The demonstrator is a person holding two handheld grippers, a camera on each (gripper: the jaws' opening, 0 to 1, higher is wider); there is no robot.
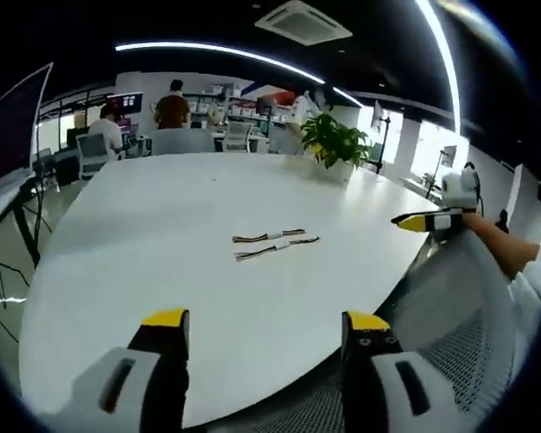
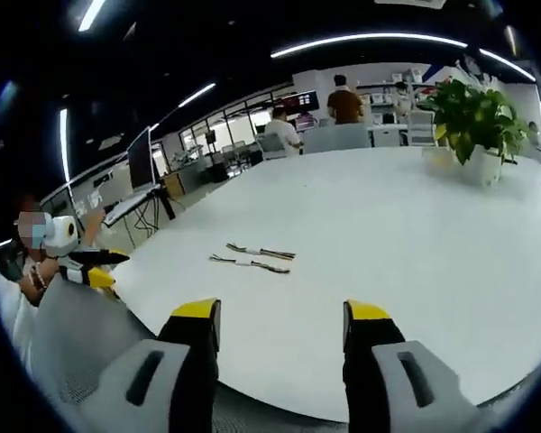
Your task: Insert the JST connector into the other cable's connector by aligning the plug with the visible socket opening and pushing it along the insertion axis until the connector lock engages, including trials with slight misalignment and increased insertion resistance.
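Two short cables lie side by side on the white desk (image 1: 162, 234), near its middle and well ahead of both tongs, each with a pale connector at mid-length and thin wires running out either end. In the left gripper view the far cable (image 1: 269, 236) sits just above the near cable (image 1: 277, 248), almost parallel, close together but whether they touch cannot be told. In the right gripper view the same pair appears as the far cable (image 2: 261, 252) and the near cable (image 2: 250, 262). The left tongs (image 1: 265, 325) stand open, yellow-tipped jaws wide apart over the desk's near edge with nothing between them; they also show at the left of the right gripper view (image 2: 97, 268), held by a person's hand. The right tongs (image 2: 282, 316) are likewise open and empty above the desk edge; they show at the right of the left gripper view (image 1: 430, 221), on the person's forearm side, jaws looking close together there, though the angle is too slant to judge. A mesh chair back (image 1: 451, 316) lies below the desk rim. A potted plant (image 1: 335, 142) stands on the desk's far side, and people (image 1: 172, 106) sit at workstations beyond.
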